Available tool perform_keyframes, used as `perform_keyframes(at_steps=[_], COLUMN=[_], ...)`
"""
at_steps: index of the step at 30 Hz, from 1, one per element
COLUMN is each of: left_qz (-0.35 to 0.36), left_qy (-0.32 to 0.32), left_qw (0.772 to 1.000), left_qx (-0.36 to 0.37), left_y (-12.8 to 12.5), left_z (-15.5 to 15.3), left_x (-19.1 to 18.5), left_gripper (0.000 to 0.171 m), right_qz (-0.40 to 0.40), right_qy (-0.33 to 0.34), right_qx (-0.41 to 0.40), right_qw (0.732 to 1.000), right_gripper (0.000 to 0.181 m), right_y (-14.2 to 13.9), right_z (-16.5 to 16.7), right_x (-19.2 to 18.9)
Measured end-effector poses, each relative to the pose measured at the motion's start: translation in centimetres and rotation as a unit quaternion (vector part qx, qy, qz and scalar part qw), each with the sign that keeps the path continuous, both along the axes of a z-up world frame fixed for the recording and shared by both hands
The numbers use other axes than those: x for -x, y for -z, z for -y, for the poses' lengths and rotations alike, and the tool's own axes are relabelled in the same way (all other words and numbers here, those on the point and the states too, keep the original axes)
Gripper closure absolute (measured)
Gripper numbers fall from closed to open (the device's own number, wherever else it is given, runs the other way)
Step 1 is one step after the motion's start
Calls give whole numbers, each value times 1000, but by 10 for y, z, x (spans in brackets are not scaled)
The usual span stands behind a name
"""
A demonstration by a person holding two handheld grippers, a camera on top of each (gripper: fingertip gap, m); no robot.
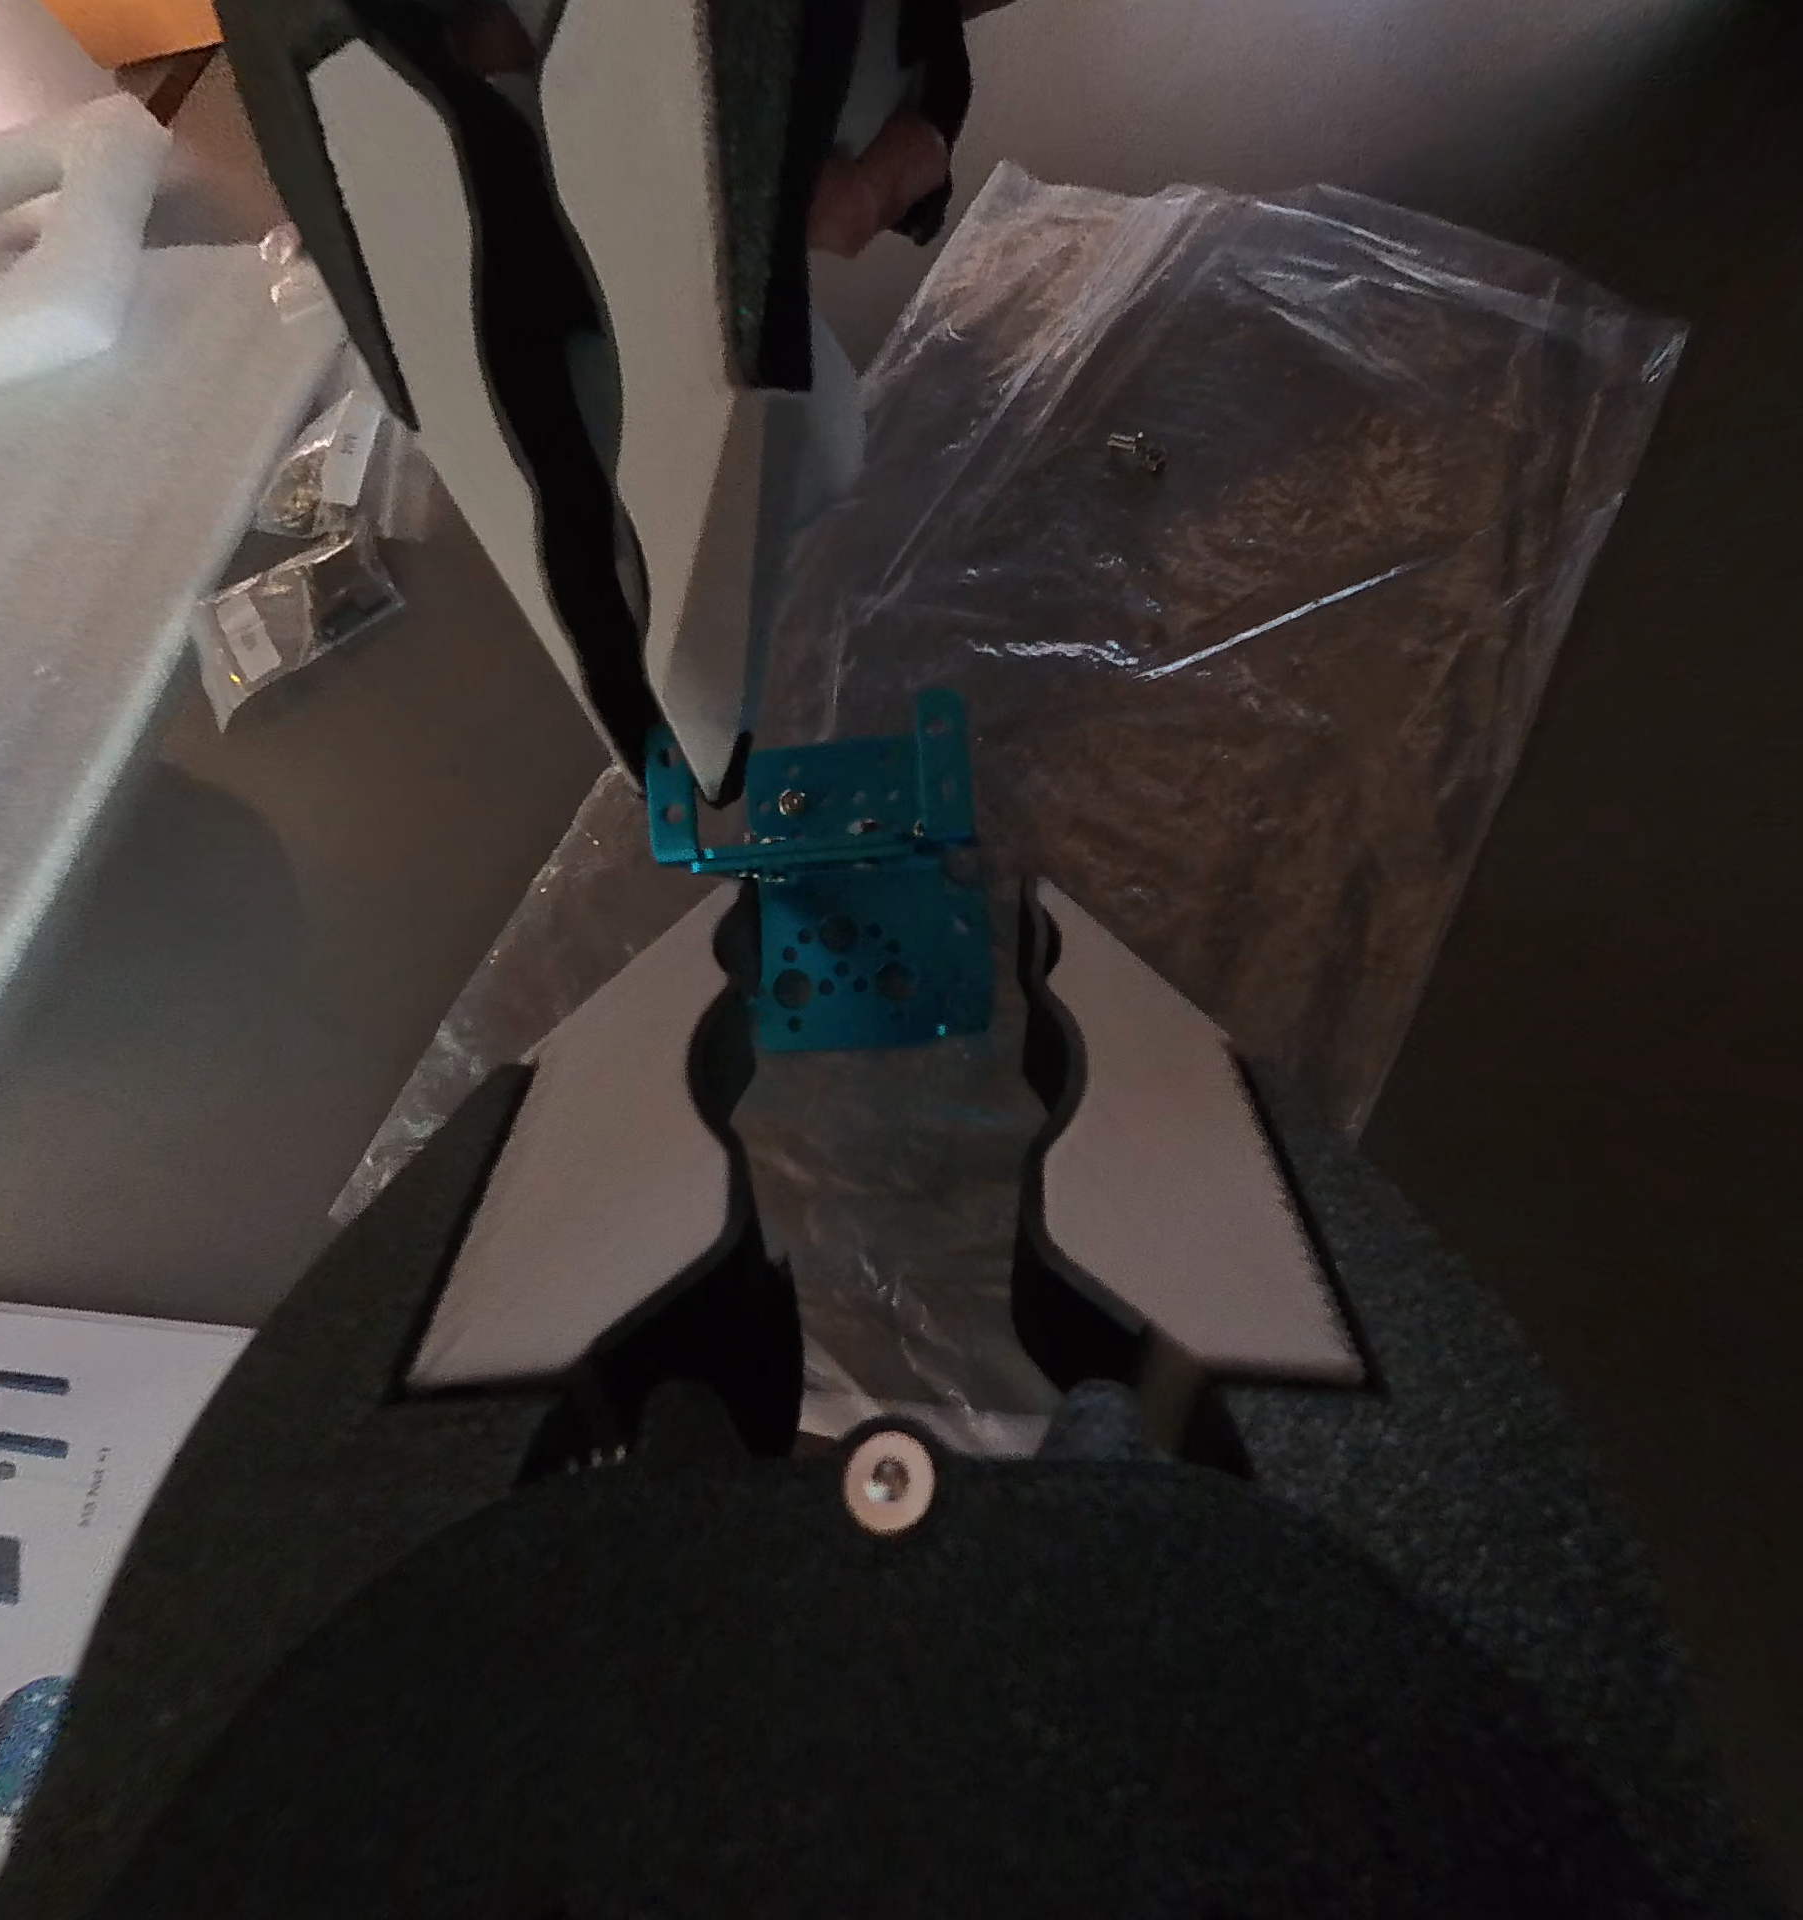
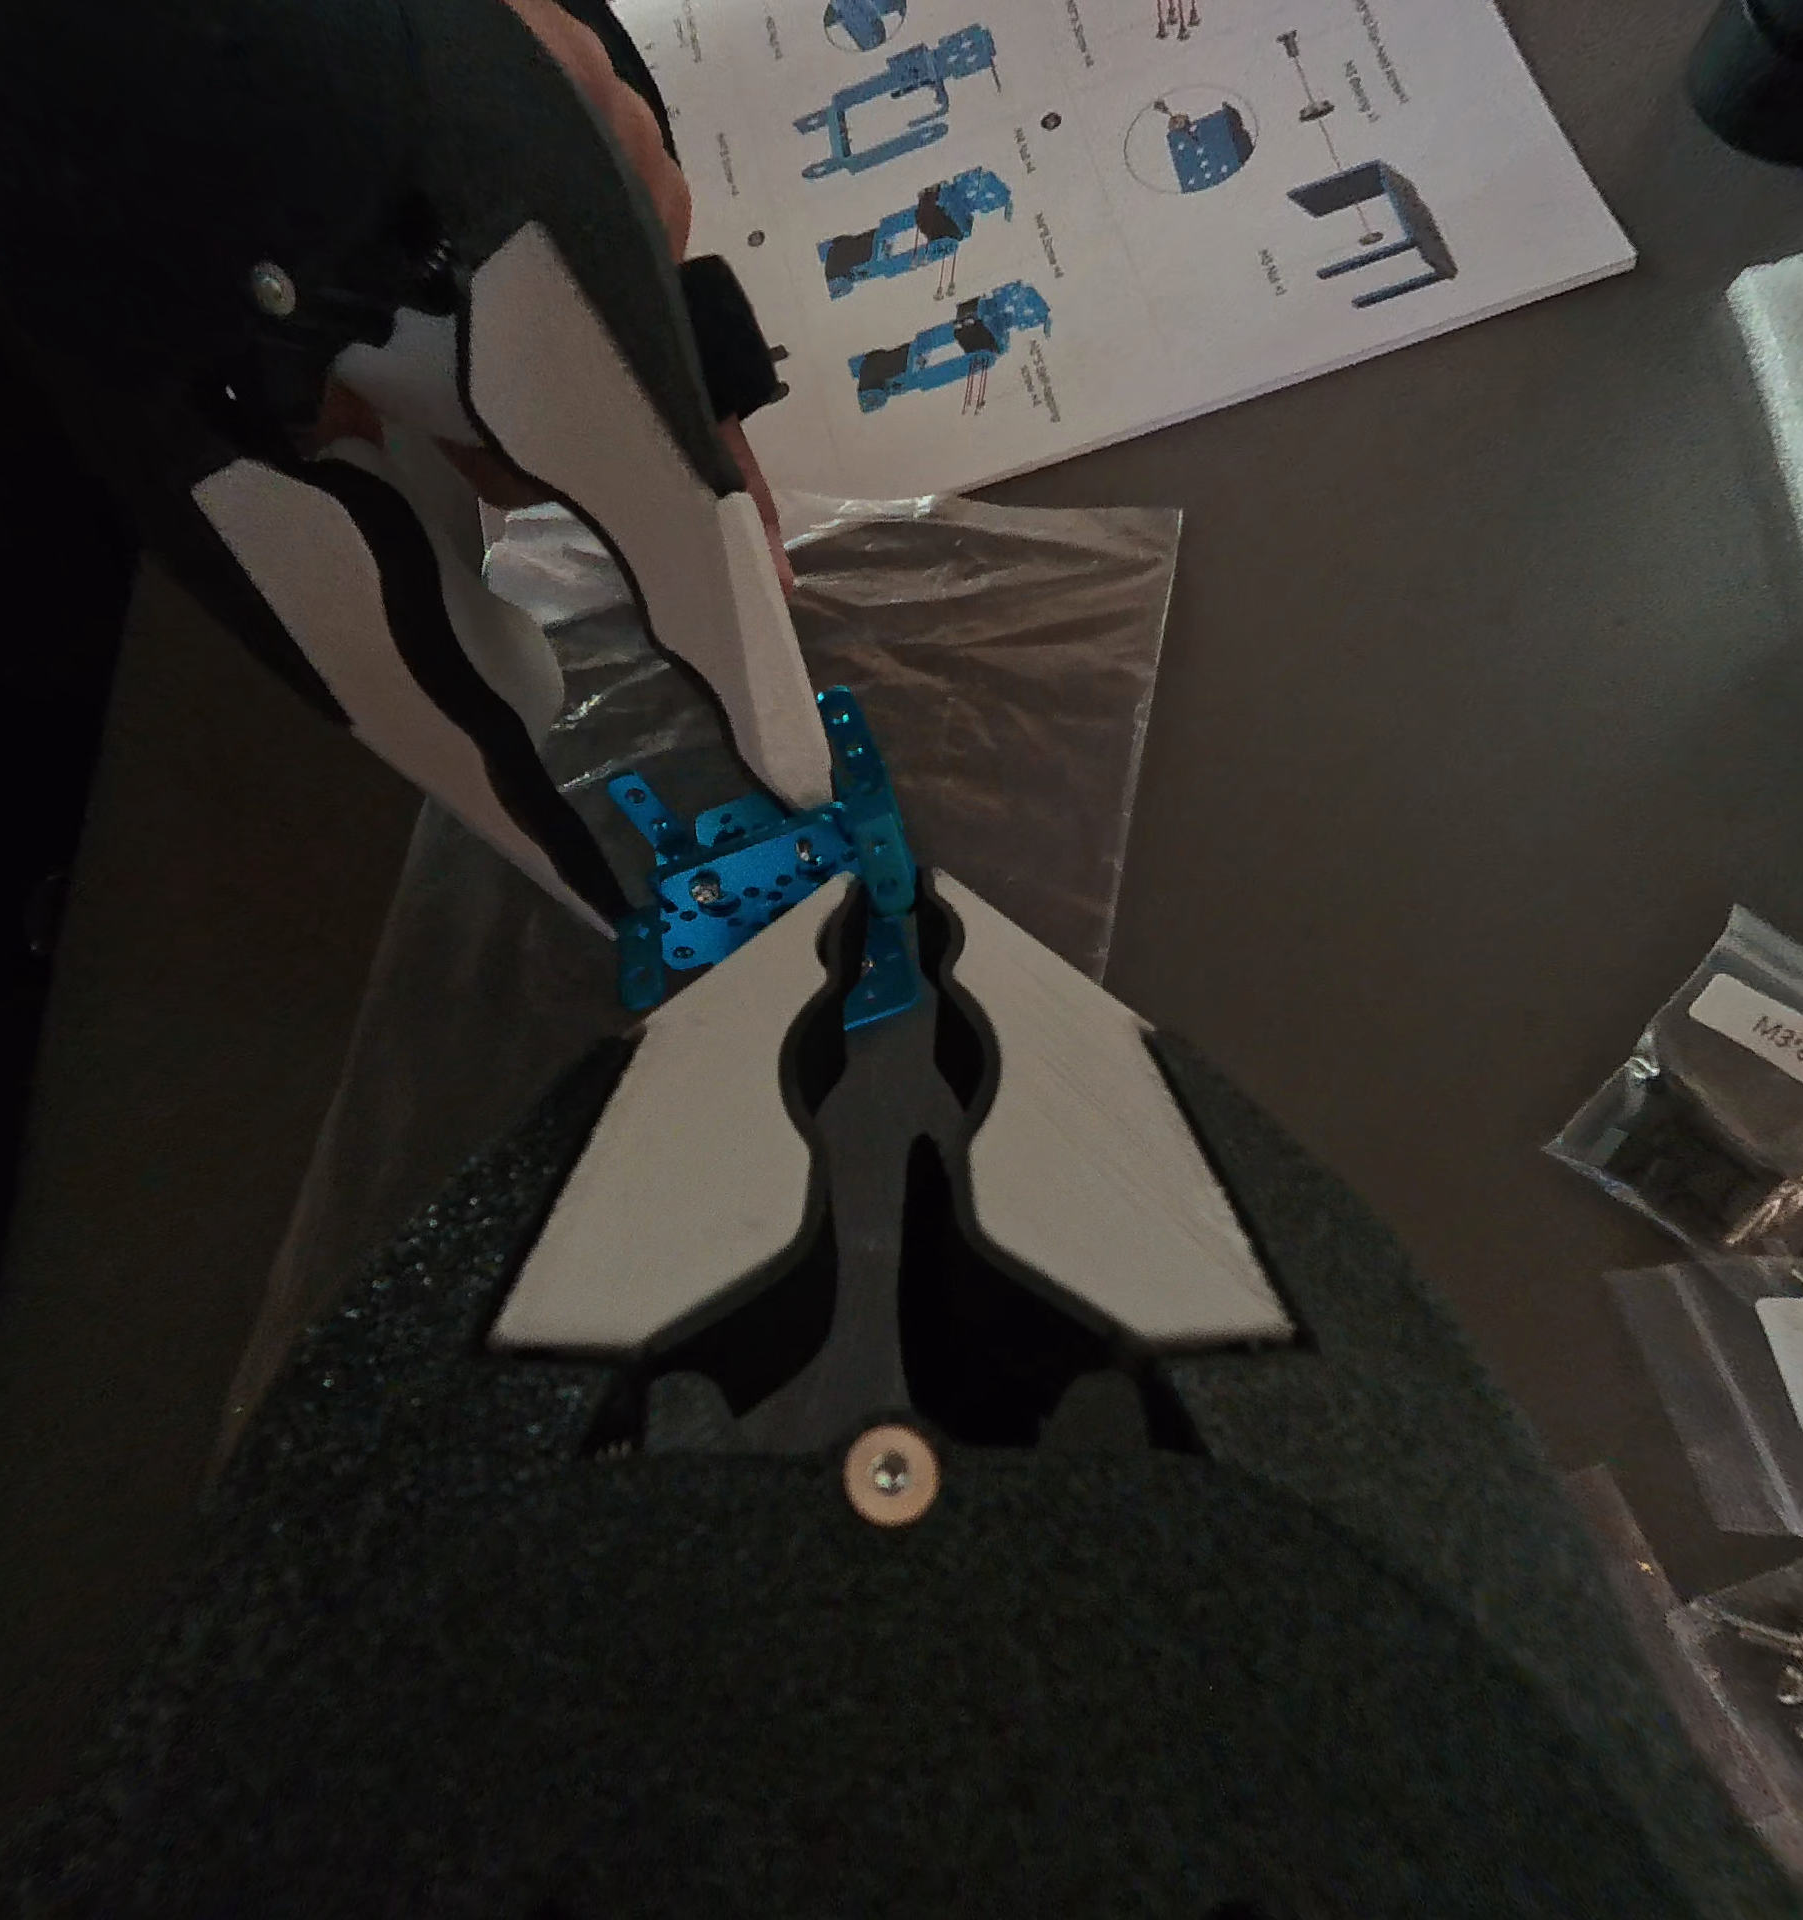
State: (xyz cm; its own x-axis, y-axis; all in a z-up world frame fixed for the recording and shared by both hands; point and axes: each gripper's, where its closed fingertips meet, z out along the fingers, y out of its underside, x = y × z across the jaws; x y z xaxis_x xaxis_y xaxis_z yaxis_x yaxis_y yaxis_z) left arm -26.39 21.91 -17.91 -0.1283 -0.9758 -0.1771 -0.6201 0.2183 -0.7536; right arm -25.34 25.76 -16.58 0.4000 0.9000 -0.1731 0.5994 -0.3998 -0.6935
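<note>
Right gripper [image 2: 884,896] fingers closed on blue bracket assembly [image 2: 762,883] upright tab, left gripper [image 1: 881,894] fingers open around its plate, clear bag [image 1: 1240,644] beneath, on worktop [image 2: 1448,727].

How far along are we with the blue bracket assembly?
Done: the blue bracket assembly already has screws in its plates. In hand: the right claw pinches one upright tab; the left claw straddles the perforated plate, contact unclear. Left: one loose screw lies on the plastic bag, and screw packets sit alongside.
</note>
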Motion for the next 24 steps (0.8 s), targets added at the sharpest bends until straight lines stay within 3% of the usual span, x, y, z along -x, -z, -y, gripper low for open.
perform_keyframes(at_steps=[10, 19, 24], left_qz=[-5, 13, 17], left_qy=[-36, -65, -61], left_qw=[999, 989, 991], left_qx=[34, 132, 117], left_y=[-1, -7, -6], left_z=[-2, -2, -1], left_x=[-5, -9, -9], left_gripper=[122, 126, 128], right_qz=[7, 36, 32], right_qy=[30, 43, 49], right_qx=[-5, -22, -25], right_qw=[1000, 998, 998], right_gripper=[173, 173, 173], right_y=[3, 4, 3], right_z=[-2, -1, 2], right_x=[-3, -6, -6])
